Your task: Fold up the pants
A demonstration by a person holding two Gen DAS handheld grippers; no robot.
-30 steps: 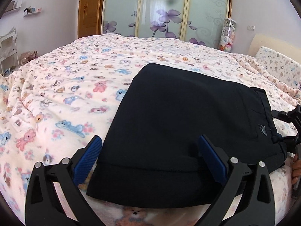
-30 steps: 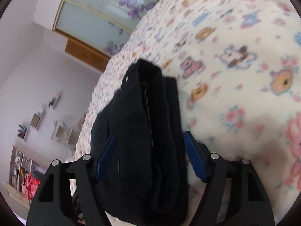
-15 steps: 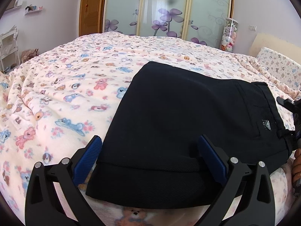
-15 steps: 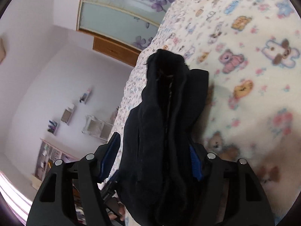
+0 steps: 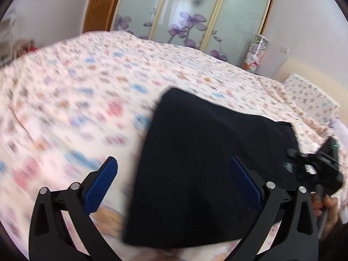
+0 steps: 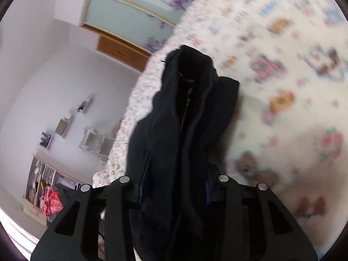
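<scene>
Grippers at the folded black pants [image 5: 202, 163] on my bed.

My right gripper [image 6: 174, 189] is clenched on the bunched waistband end of the pants, thick dark folds filling the gap between its blue pads [image 6: 207, 192]; it points across the bedspread [image 6: 293, 87] toward the wardrobe doors, rolled to one side so the room reads tilted. My left gripper [image 5: 174, 187] is released, fingers spread wide, its blue pads [image 5: 101, 183] apart from the cloth, one over the bedspread and the other over the pants' near folded edge. From the left wrist view my right hand [image 5: 326, 213] shows at the pants' right end. The pants lie folded on the teddy-bear print bedspread, near its front edge.
</scene>
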